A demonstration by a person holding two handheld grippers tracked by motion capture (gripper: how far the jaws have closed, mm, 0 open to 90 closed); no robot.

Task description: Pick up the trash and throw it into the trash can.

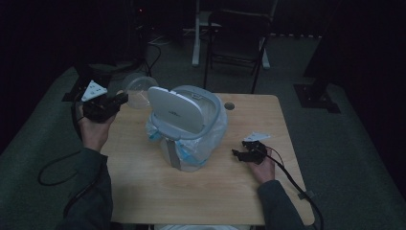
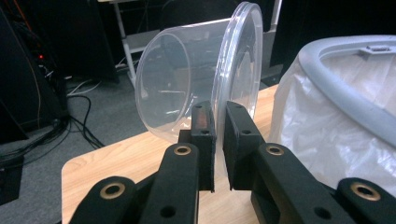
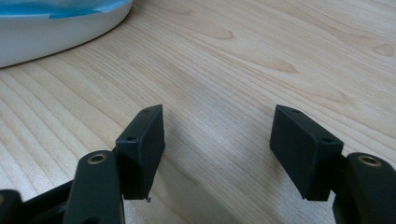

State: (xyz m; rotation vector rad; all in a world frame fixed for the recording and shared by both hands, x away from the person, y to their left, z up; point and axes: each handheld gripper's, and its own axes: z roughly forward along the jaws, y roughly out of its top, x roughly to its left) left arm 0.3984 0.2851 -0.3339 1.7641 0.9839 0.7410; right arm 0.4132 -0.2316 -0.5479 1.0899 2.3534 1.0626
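In the high view the left gripper (image 1: pixel 125 98) sits at the left of the frame, off the table's left edge, raised in the person's hand; its jaws are pinched onto the rim of a clear plastic container (image 1: pixel 139 89), a round, smooth, thin-walled tub that reads as a pale translucent disc just left of the bin. In the left gripper view the container (image 2: pixel 187 79) fills the upper middle of the frame, lying on its side with its mouth to the right; the wide flanged lip passes between the two black pads, which press on it from either side; the walls are glossy and see-through, showing the dark room behind.

The waste bin (image 1: pixel 191 129) stands at the centre of the pale wood-grain table (image 1: pixel 201 196); it is a rounded white plastic body with a grey ring rim, a crinkled translucent bag liner with blue edging tucked under the ring, and a flat white lid (image 1: pixel 174 112) tilted upright; a small dark mark sits on the lid, too small to read.

The right gripper (image 1: pixel 239 154) rests low at the right of the table, well apart from the bin; in the right gripper view its matte black jaws stand wide apart with bare wood between them, and the bin's white base curves across the upper left corner.
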